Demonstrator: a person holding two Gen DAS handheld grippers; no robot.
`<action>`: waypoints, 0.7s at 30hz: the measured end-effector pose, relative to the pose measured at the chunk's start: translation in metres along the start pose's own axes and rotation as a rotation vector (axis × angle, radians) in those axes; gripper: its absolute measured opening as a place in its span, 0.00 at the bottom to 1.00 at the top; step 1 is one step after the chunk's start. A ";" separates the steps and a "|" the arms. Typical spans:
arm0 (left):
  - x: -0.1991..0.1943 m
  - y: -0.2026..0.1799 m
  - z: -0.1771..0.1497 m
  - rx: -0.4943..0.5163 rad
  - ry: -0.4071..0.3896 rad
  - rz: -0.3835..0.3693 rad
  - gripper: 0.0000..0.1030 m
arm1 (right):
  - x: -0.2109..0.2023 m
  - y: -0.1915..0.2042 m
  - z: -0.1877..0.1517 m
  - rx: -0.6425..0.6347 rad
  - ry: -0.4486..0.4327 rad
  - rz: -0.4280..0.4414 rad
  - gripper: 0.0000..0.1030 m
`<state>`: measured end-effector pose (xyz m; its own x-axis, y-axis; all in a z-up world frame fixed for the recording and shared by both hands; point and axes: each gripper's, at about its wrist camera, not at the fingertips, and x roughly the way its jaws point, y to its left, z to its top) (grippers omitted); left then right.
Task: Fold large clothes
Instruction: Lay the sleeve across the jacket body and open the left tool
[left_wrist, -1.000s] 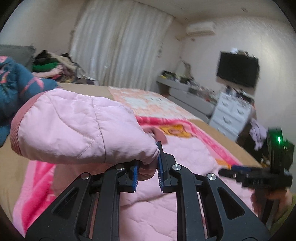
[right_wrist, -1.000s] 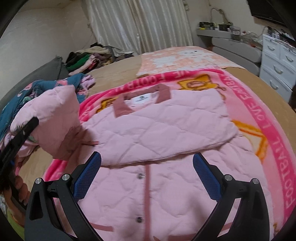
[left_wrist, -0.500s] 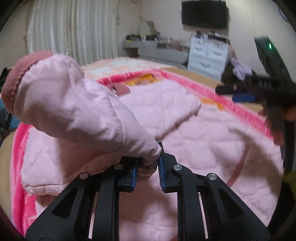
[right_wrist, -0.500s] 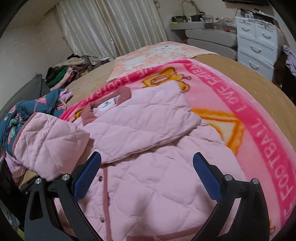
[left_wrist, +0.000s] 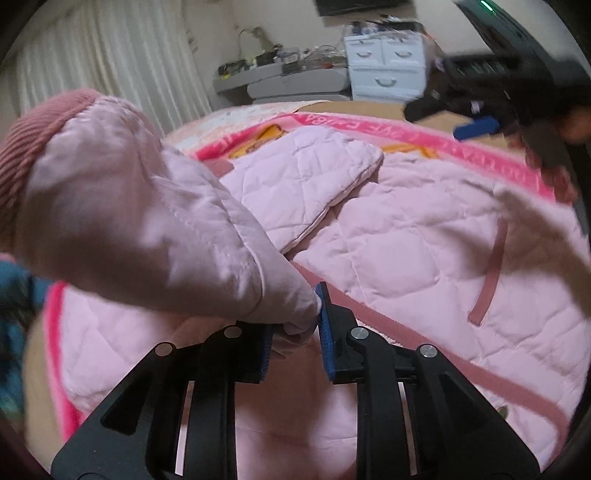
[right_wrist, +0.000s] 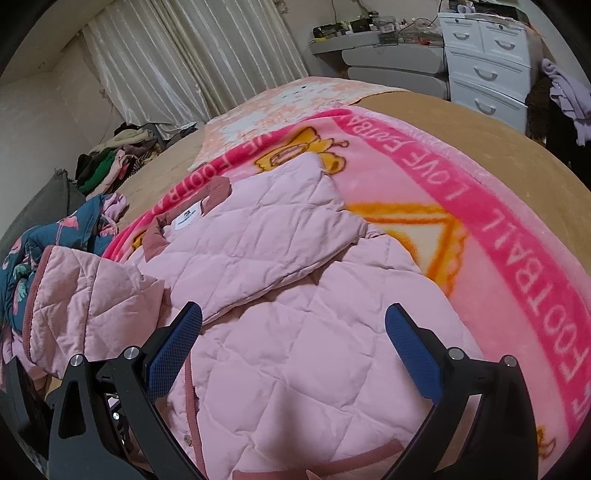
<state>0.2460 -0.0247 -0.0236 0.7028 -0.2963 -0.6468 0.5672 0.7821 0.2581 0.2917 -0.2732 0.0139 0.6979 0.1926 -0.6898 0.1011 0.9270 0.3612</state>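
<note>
A pink quilted jacket (right_wrist: 295, 369) lies front up on the pink blanket (right_wrist: 498, 240), one sleeve (right_wrist: 258, 240) folded across its chest. My left gripper (left_wrist: 293, 332) holds the other sleeve (left_wrist: 147, 229) in the air over the jacket body (left_wrist: 406, 258), its ribbed cuff (left_wrist: 33, 147) at far left. Its jaws are opening, with a bunch of sleeve fabric still between the pads. My right gripper (right_wrist: 293, 354) hovers wide open above the jacket's lower front with nothing in it; in the left wrist view the right gripper (left_wrist: 476, 125) sits at the upper right.
The blanket covers a tan bed (right_wrist: 480, 140). A dark blue patterned garment (right_wrist: 74, 229) lies left of the jacket, and a clothes pile (right_wrist: 114, 158) sits by the curtains. A white dresser (right_wrist: 487, 55) and a cluttered shelf stand beyond the bed.
My left gripper has rolled and carried the sleeve down and across over the jacket body, and its pads stand slightly wider apart. My right gripper has drifted lower over the jacket, still open.
</note>
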 end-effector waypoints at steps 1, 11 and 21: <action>-0.001 -0.002 0.001 0.011 -0.004 -0.001 0.14 | -0.001 -0.001 0.000 0.002 -0.002 -0.001 0.96; -0.001 0.009 0.003 -0.113 0.016 -0.165 0.22 | -0.017 -0.004 0.002 0.008 -0.012 -0.005 0.96; -0.007 0.019 0.009 -0.184 0.082 -0.181 0.82 | -0.003 0.010 -0.012 0.005 0.091 0.078 0.96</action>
<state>0.2562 -0.0130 -0.0076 0.5558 -0.4004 -0.7285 0.5873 0.8094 0.0031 0.2819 -0.2606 0.0117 0.6363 0.2931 -0.7136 0.0525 0.9064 0.4191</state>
